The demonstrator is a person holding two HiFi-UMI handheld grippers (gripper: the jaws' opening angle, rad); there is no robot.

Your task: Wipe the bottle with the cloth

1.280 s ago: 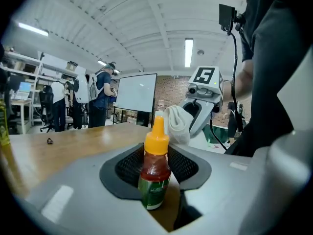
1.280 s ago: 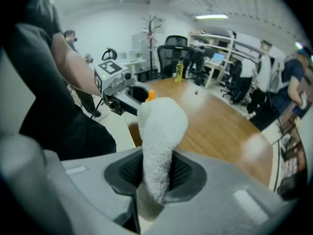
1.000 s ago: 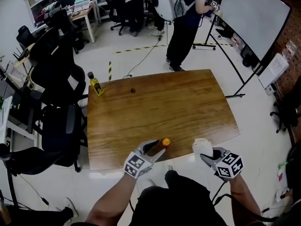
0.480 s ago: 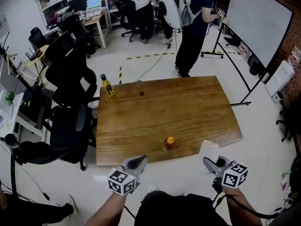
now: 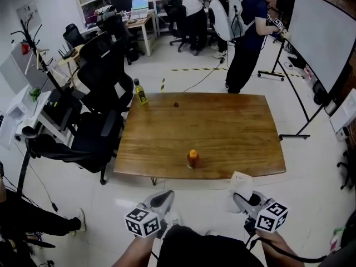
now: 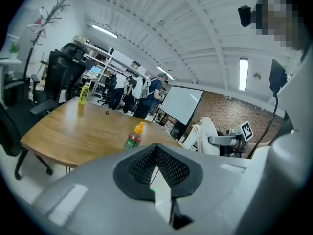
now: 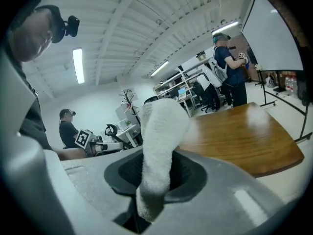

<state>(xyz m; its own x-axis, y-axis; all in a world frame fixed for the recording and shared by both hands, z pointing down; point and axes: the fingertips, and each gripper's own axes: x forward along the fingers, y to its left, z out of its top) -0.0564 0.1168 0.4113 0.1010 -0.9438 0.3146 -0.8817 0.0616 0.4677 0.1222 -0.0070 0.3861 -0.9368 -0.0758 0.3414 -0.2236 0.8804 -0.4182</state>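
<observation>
Standing upright near the lower edge of the wooden table (image 5: 233, 127), head view: one orange-capped sauce bottle (image 5: 192, 159), apart from both grippers. A yellow bottle (image 5: 140, 92) stands at the table's upper left corner, with a small dark item (image 5: 176, 104) near it, too small to identify. The left gripper (image 5: 163, 198) and right gripper (image 5: 239, 199) are at the bottom of the frame, off the table. A white cloth (image 5: 240, 181) stands up from the right one. Around the table are a pale floor, black office chairs (image 5: 103, 93) at left, a whiteboard (image 5: 322, 38) at upper right, and people at the top.

Left gripper view: the jaws are together, with nothing between them. The sauce bottle (image 6: 134, 137) is just above them, on the table.

Right gripper view: the jaws are clamped on the cloth (image 7: 159, 146), which hides the middle of the frame. The table is at right.
</observation>
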